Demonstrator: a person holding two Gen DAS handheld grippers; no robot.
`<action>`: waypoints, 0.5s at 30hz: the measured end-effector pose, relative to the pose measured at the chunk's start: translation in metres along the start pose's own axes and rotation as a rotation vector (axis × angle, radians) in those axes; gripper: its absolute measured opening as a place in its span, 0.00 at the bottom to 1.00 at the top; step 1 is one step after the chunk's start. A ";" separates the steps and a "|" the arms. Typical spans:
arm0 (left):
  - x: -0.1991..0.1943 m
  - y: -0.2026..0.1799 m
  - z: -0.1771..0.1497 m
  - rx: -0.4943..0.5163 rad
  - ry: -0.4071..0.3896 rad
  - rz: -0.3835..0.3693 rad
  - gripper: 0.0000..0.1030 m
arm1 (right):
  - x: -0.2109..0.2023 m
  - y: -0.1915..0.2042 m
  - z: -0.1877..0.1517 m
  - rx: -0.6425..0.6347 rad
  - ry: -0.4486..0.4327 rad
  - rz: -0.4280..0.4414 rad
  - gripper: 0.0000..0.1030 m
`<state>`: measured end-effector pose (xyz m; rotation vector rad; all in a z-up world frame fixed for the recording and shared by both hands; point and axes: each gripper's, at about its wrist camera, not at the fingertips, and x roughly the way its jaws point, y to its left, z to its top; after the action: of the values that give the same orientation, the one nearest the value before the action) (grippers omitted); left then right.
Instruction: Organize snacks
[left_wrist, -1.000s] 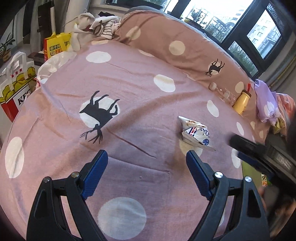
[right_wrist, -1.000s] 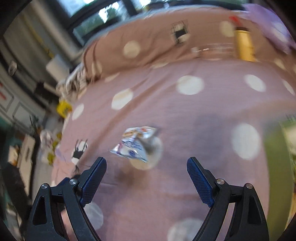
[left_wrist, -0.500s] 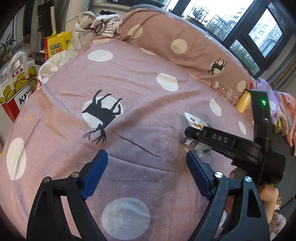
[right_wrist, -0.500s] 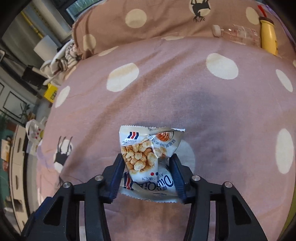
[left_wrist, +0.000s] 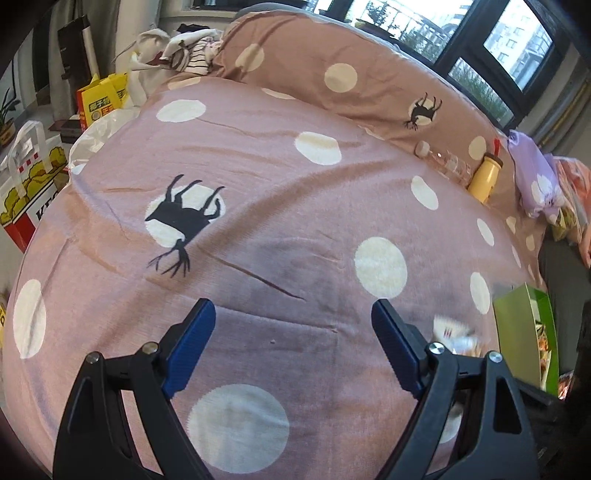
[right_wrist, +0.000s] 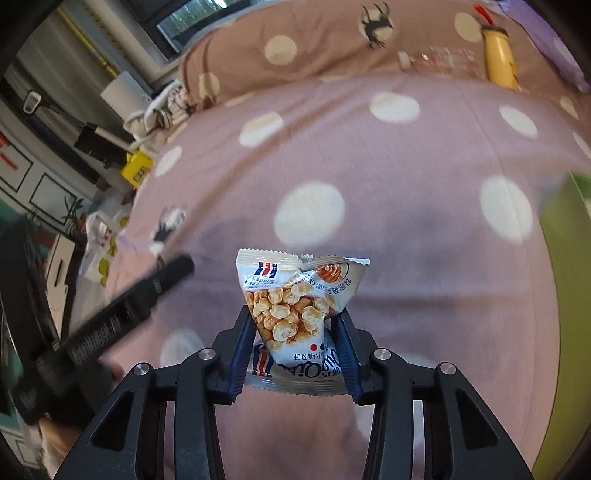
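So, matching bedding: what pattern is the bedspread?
Pink bedspread with cream dots and black deer; left wrist view.

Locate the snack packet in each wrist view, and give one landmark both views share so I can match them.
Left wrist view: the snack packet shows as a blurred white patch at lower right, just beyond the left gripper's right finger, left of the green box.
Right wrist view: the packet is at lower centre, clamped in the right gripper, whose jaws are closing on it.
Shared landmark: the yellow bottle against the pillow.
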<state>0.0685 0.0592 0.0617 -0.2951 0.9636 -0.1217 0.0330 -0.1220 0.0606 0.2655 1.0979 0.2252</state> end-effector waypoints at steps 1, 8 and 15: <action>0.001 -0.003 -0.001 0.011 0.005 0.001 0.84 | 0.002 -0.001 -0.004 0.006 0.007 -0.019 0.43; 0.007 -0.021 -0.011 0.060 0.043 -0.029 0.84 | 0.006 -0.026 -0.005 0.082 0.021 -0.053 0.64; 0.002 -0.047 -0.021 0.107 0.094 -0.180 0.80 | -0.035 -0.050 -0.009 0.157 -0.110 0.060 0.68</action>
<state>0.0536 0.0098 0.0625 -0.2791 1.0186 -0.3530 0.0124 -0.1791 0.0702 0.4465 1.0007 0.1756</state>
